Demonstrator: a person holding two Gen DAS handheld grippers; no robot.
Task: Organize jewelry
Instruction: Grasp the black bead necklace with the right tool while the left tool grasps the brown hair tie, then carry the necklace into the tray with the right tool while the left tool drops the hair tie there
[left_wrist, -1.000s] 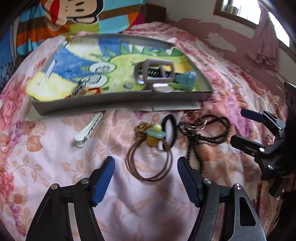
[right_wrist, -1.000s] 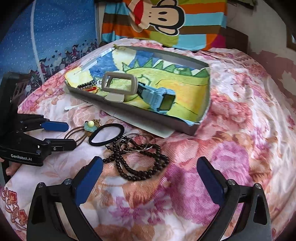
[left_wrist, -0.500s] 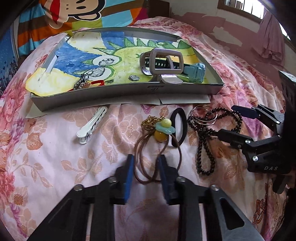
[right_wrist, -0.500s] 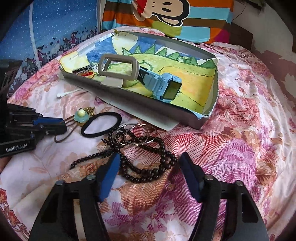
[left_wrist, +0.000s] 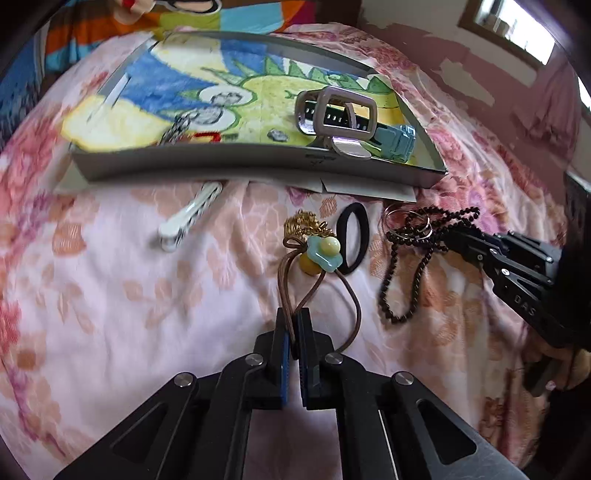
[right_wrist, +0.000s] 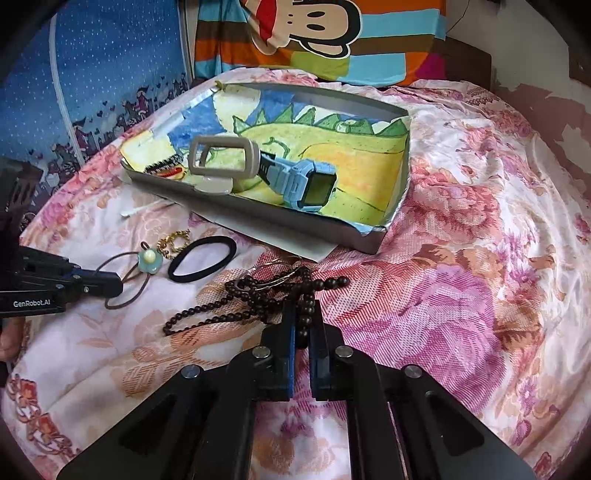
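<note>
A brown cord hair tie with a teal flower and yellow bead lies on the floral bedspread. My left gripper is shut on its cord, and it shows from the side in the right wrist view as the left gripper. A dark bead necklace is tangled with thin metal rings. My right gripper is shut on its beads. The left wrist view shows the right gripper at the necklace. Beyond stands a grey tray lined with a dinosaur drawing, the tray holding a blue watch.
A black hair band, a gold chain and a white hair clip lie before the tray. A beige buckle-shaped stand and small beaded pieces sit in it. A cotton swab lies by its corner. A cartoon pillow is behind.
Both grippers went from wide open to shut. The left closed on the hair tie's cord and the right closed on the bead necklace. Both cameras came closer to the bedspread.
</note>
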